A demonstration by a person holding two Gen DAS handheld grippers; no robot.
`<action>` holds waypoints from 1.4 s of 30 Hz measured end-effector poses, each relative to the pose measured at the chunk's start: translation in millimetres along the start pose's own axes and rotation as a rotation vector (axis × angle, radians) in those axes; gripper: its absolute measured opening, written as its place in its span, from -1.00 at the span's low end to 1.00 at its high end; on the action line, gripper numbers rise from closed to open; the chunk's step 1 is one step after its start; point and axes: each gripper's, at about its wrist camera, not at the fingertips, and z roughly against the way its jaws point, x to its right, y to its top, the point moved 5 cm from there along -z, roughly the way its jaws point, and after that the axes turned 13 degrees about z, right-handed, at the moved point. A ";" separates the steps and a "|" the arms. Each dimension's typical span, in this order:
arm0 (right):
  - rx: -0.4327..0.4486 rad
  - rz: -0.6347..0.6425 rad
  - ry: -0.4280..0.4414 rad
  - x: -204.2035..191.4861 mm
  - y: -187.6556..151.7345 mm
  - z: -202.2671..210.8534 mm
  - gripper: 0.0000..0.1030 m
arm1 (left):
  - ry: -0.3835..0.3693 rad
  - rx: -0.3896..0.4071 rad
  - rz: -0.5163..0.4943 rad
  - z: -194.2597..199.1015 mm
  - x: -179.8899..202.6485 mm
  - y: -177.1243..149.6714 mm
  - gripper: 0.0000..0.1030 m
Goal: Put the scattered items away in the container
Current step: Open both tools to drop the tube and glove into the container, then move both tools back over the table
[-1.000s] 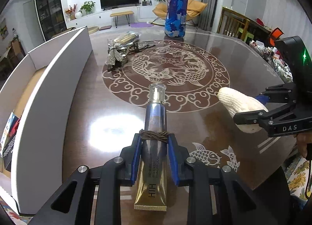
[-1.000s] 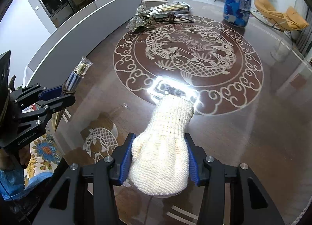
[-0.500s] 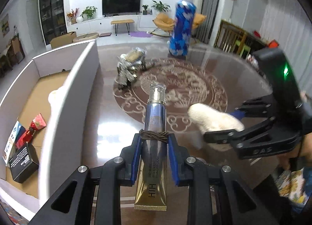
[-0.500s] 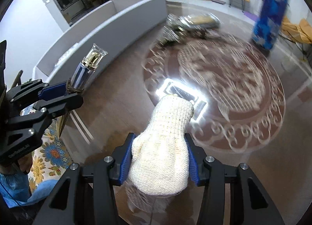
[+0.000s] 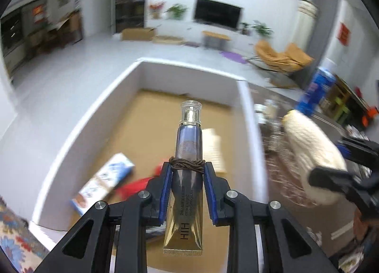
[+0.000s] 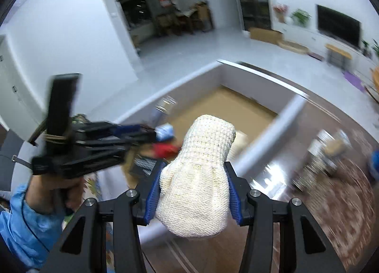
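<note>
My left gripper [image 5: 187, 187] is shut on a blue and gold cosmetic tube [image 5: 188, 154] with a clear cap and a brown band, held above the white-walled box [image 5: 90, 116]. My right gripper [image 6: 193, 192] is shut on a cream knitted glove [image 6: 201, 169], held near the box's right wall [image 6: 267, 140]. The glove [image 5: 312, 152] and right gripper also show at the right of the left wrist view. The left gripper [image 6: 106, 145] shows blurred at the left of the right wrist view.
Inside the box lie a blue and white carton [image 5: 104, 178], a red item [image 5: 135, 187] and a pale flat pack [image 5: 213, 152]. On the patterned table [image 6: 343, 202] remain a silvery packet [image 6: 324, 154] and a blue bottle [image 5: 315, 93].
Both grippers have swung left from over the table toward the box, each still holding its item. The tube is now above the box's inside; the glove is near its right wall.
</note>
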 end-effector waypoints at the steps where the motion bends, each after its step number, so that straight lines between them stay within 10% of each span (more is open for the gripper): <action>1: -0.002 0.007 0.023 -8.8 6.4 -13.9 -0.04 | 0.016 -0.014 0.019 -7.0 -12.8 2.5 -0.48; 7: -0.109 0.033 0.060 -35.9 2.7 -100.9 0.02 | 0.107 -0.093 0.059 -34.5 -60.8 -10.4 -0.46; 10: -0.156 0.011 0.068 -38.0 -6.2 -123.4 0.43 | 0.146 -0.123 0.069 -45.6 -73.6 -18.5 -0.24; 13: -0.132 -0.013 0.067 -34.5 -7.9 -124.3 0.61 | 0.169 -0.105 0.072 -46.6 -75.6 -22.0 0.40; 20: -0.037 -0.037 -0.005 -2.6 -24.6 -76.1 0.80 | 0.153 -0.019 0.052 -27.5 -50.4 -22.3 0.43; 27: -0.028 -0.083 -0.270 59.0 -124.0 6.5 0.90 | 0.014 0.045 -0.111 14.3 53.3 -47.5 0.44; 35: -0.182 -0.354 -0.544 153.3 -299.0 90.5 0.90 | -0.213 -0.060 -0.325 11.9 209.6 -152.5 1.00; 42: -0.181 -0.481 -0.630 184.2 -365.3 133.4 0.90 | -0.124 -0.152 -0.348 -79.7 271.2 -222.7 1.00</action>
